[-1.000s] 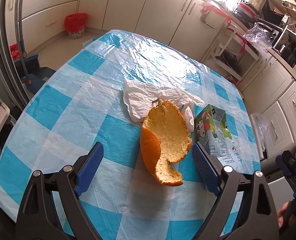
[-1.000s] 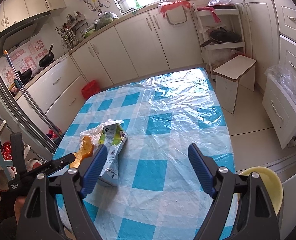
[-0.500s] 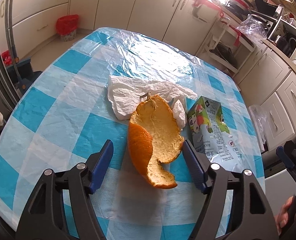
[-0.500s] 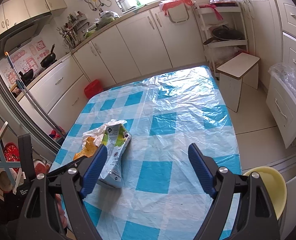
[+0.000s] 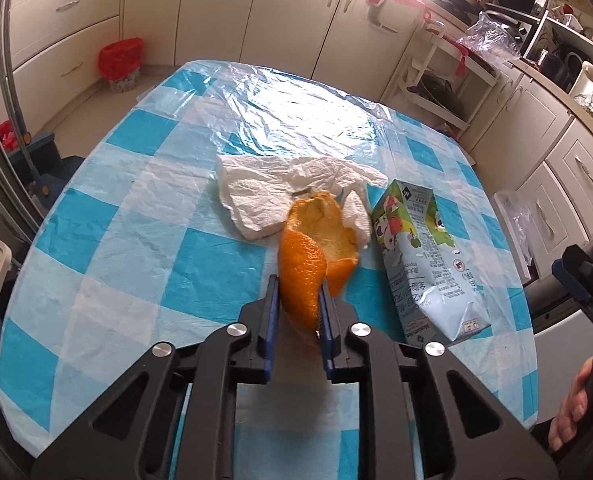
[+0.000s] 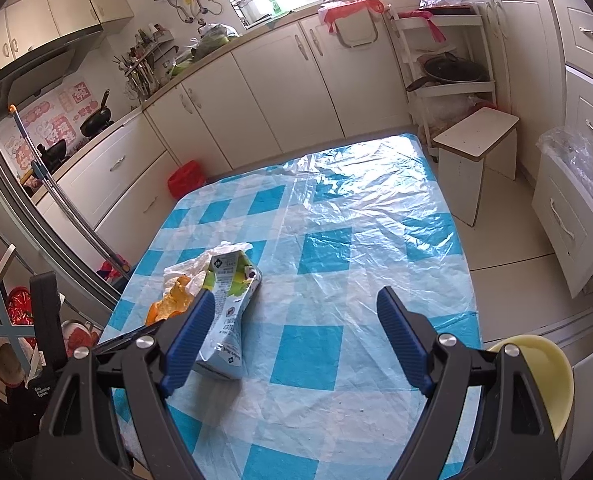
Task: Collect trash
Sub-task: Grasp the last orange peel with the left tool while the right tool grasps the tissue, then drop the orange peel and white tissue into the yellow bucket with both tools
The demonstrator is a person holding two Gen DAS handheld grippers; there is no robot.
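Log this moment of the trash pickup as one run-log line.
step: grasp | left gripper: closing on orange peel | right gripper: open, empty | on table: juice carton, tissue

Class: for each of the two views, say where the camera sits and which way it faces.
Left wrist: on the left gripper, facing down at the peel, its closing jaws pressing on it; a hand shows at the right.
Right wrist: on the right gripper, jaws open, facing across the table toward the cabinets.
Shared: peel, carton, tissue, tablecloth.
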